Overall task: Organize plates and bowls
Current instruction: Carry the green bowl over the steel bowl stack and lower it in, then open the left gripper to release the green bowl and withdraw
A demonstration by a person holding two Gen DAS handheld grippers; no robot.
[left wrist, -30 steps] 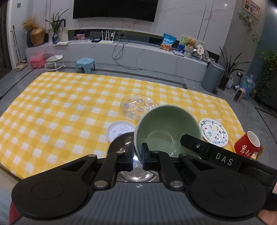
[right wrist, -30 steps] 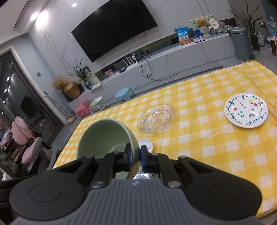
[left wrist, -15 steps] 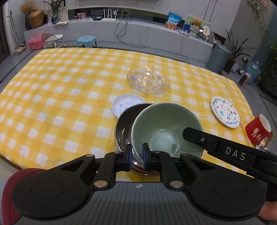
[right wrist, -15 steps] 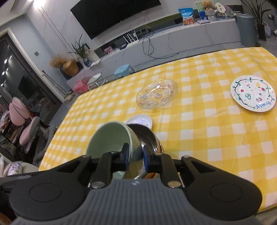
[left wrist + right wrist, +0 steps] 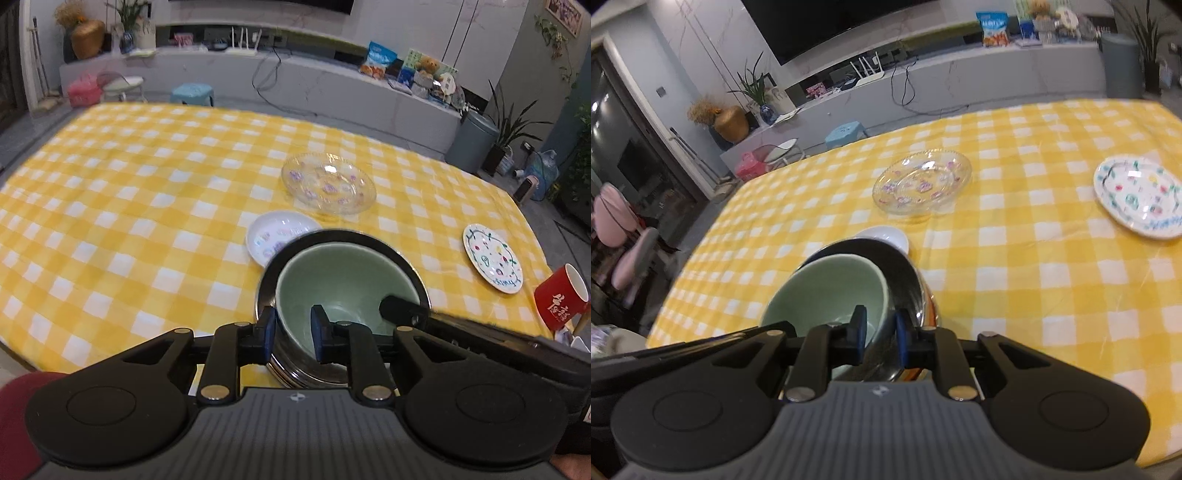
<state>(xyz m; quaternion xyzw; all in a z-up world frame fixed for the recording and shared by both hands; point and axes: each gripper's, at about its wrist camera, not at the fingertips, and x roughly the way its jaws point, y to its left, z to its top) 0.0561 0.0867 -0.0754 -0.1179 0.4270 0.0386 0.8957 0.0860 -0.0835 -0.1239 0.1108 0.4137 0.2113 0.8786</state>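
A pale green bowl (image 5: 343, 280) sits inside a steel bowl (image 5: 369, 240) near the table's front edge. My left gripper (image 5: 293, 334) is open, its jaws straddling the green bowl's near rim. My right gripper (image 5: 878, 332) is open too, its jaws loosely either side of the green bowl's (image 5: 831, 291) right rim, inside the steel bowl (image 5: 901, 266). A small white floral dish (image 5: 277, 236) lies just behind the bowls. A clear glass plate (image 5: 328, 182) lies farther back. A white painted plate (image 5: 493, 258) lies at the right.
A red mug (image 5: 561, 297) stands at the table's right front edge. The table has a yellow checked cloth (image 5: 129, 206). Behind it are a blue stool (image 5: 192, 92), a grey bin (image 5: 471, 142) and a long low cabinet (image 5: 332, 88).
The green bowl has come down from tilted in the air into the steel bowl. Both grippers, shut on its rim before, have opened their jaws.
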